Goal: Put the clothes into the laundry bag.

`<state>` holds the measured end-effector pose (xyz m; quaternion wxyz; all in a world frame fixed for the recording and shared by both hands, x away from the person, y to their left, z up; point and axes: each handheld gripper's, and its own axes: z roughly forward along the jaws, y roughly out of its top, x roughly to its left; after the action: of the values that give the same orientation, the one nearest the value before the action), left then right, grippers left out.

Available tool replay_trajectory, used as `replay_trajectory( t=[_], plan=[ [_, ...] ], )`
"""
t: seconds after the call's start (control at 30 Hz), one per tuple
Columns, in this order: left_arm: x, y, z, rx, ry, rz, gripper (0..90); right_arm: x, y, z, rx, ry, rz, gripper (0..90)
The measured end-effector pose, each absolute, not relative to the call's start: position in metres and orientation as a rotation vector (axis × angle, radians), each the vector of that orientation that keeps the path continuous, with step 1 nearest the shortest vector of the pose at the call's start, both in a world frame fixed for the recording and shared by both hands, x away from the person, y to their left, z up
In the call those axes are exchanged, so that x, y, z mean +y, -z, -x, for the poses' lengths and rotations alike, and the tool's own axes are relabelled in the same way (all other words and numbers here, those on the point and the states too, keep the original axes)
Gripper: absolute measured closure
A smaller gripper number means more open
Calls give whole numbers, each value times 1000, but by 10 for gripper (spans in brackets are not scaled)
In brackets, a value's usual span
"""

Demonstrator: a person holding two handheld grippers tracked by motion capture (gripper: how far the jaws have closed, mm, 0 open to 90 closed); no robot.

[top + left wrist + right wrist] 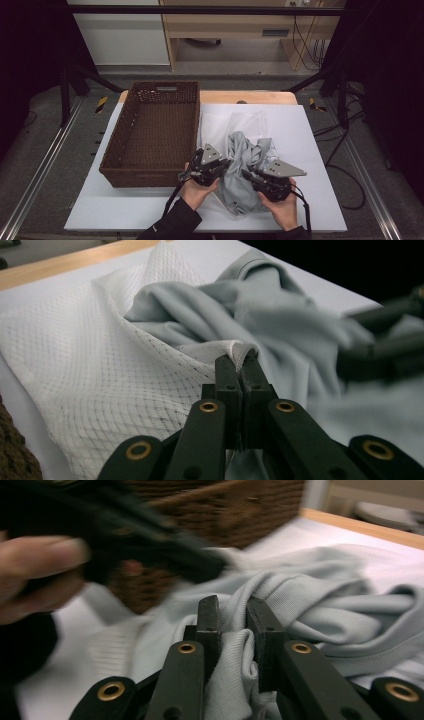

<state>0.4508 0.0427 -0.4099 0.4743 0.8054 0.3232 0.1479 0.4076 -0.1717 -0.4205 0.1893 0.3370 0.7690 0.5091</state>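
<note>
The left gripper (pixel 239 360) is pinching the mesh bag's (pixel 100 370) rim while the right gripper (pixel 235 612) is clamping a fold of the grey shirt (pixel 240 170) (lying beside the basket (pixel 155 130)), so keeping the mouth open probably matters most.

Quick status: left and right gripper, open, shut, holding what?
Left gripper: shut on the rim of the white mesh laundry bag.
Right gripper: shut on a fold of the light grey knit garment.

Wicker basket (pixel 150 135) wall just left of the heaped cloth (pixel 245 170).
</note>
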Motion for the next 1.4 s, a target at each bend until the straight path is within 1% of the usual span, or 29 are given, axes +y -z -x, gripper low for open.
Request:
replay_trajectory(
  t=[0.2, 0.4, 0.5, 0.57, 0.67, 0.77, 0.9, 1.07, 1.13, 1.2, 1.23, 1.37, 1.4],
  plan=[
    [39, 398, -446, 772, -400, -1975, 888, -136, 439, -419, 2255, -1382, -922, 778],
    [44, 407, -447, 782, -388, -1991, 889, -120, 454, -435, 2223, -1268, -986, 781],
    [47, 413, -445, 774, -407, -2017, 888, -117, 460, -438, 2205, -1214, -1004, 771],
    [52, 416, -443, 770, -414, -2024, 888, -116, 461, -438, 2214, -1208, -996, 736],
    [57, 419, -444, 775, -411, -2023, 887, -116, 460, -437, 2237, -1216, -991, 640],
    [58, 422, -442, 775, -408, -2010, 886, -116, 460, -435, 2242, -1204, -974, 593],
    [58, 426, -440, 762, -414, -2024, 886, -115, 461, -435, 2247, -1227, -965, 472],
    [64, 423, -443, 771, -398, -2011, 885, -118, 455, -430, 2238, -1226, -978, 470],
    [66, 423, -444, 776, -401, -2006, 886, -125, 448, -426, 2229, -1266, -1014, 438],
    [68, 423, -444, 781, -400, -2003, 885, -134, 440, -424, 2236, -1335, -1009, 467],
    [69, 422, -444, 780, -404, -2004, 885, -140, 435, -423, 2250, -1387, -1015, 466],
    [69, 422, -443, 777, -407, -2005, 885, -161, 418, -420, 2209, -1395, -1033, 391],
    [69, 422, -443, 776, -406, -2006, 885, -166, 415, -420, 2180, -1395, -1035, 391]
  ],
)
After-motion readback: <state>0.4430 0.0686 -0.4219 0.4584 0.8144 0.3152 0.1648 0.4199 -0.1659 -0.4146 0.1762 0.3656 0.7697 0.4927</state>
